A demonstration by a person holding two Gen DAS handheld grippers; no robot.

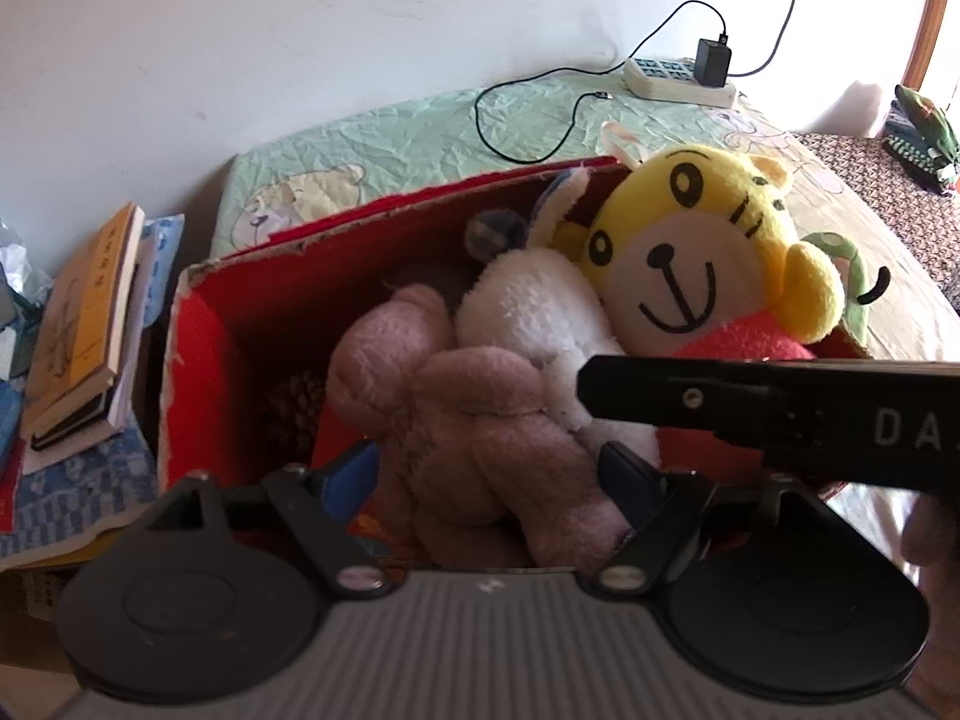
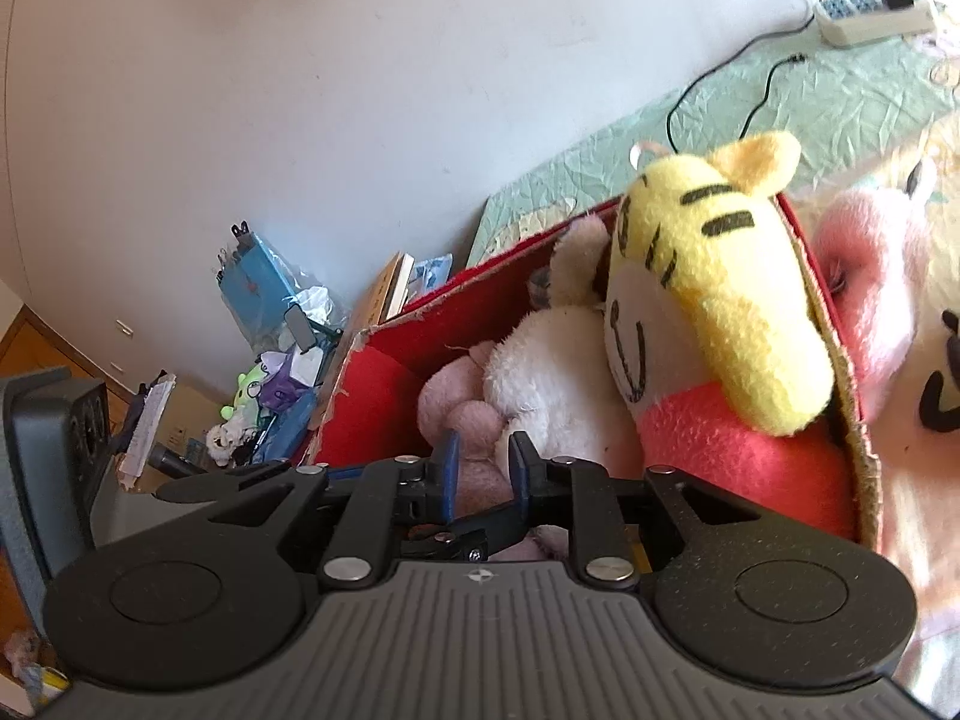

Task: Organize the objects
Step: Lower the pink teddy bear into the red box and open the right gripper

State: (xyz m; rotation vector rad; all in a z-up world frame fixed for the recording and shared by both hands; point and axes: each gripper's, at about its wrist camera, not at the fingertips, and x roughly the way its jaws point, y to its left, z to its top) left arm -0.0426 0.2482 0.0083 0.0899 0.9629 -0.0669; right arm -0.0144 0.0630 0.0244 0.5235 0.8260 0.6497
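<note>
A red cardboard box (image 1: 204,330) stands on the bed and holds a pink plush bear (image 1: 456,420), a white plush rabbit (image 1: 528,306) and a yellow tiger plush (image 1: 702,246) in a red top. My left gripper (image 1: 489,471) is open, its fingers on either side of the pink bear's body. My right gripper (image 2: 483,468) is closed on part of the pink bear (image 2: 474,420) inside the box (image 2: 384,372). The tiger (image 2: 720,288) leans on the box's right wall. The right gripper's black body (image 1: 768,414) crosses the left wrist view.
A green quilted bedcover (image 1: 420,138) lies behind the box, with a white power strip (image 1: 678,81), black charger and cable. Books (image 1: 84,324) are stacked left of the box. A big pink plush (image 2: 888,324) lies right of the box. Clutter (image 2: 270,360) sits by the wall.
</note>
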